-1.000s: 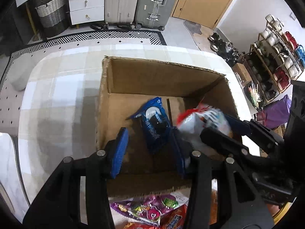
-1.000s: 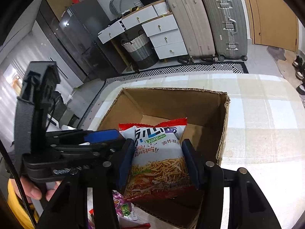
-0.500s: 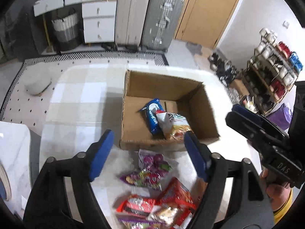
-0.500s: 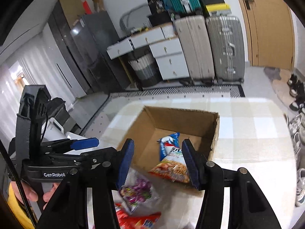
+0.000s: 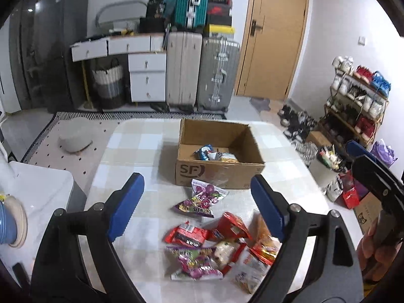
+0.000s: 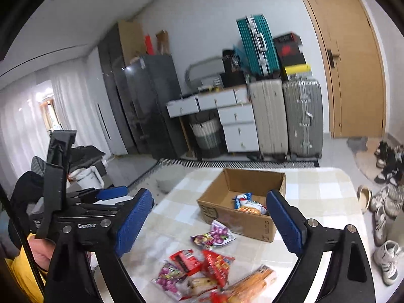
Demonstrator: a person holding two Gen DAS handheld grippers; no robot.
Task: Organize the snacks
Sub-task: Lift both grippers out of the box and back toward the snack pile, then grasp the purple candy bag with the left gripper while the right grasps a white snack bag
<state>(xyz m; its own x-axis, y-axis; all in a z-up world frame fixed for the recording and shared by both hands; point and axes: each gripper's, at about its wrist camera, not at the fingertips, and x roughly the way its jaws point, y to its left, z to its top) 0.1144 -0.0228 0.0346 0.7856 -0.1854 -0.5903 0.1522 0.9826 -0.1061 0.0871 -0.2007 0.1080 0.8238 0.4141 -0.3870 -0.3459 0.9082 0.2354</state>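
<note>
An open cardboard box (image 5: 219, 170) (image 6: 234, 214) stands on the checked table (image 5: 141, 146). Inside lie a blue cookie pack (image 5: 204, 151) and a chips bag (image 5: 228, 157) (image 6: 251, 206). A purple candy bag (image 5: 199, 199) (image 6: 214, 236) lies just in front of the box. A pile of red, purple and orange snack packs (image 5: 219, 247) (image 6: 202, 275) lies nearer. My left gripper (image 5: 195, 207) is open and empty, high above the pile. My right gripper (image 6: 208, 223) is open and empty, also high, and shows at the right of the left wrist view (image 5: 373, 176).
Suitcases (image 5: 202, 73), white drawers (image 5: 147, 78) and a basket (image 5: 107, 85) stand behind the table. A shoe rack (image 5: 358, 96) and a bin (image 5: 325, 166) are to the right. A white unit (image 5: 35, 186) is at the left.
My right gripper let the chips bag go into the box. Both grippers opened wide and pulled up and back from the box, bringing the snack pile into view.
</note>
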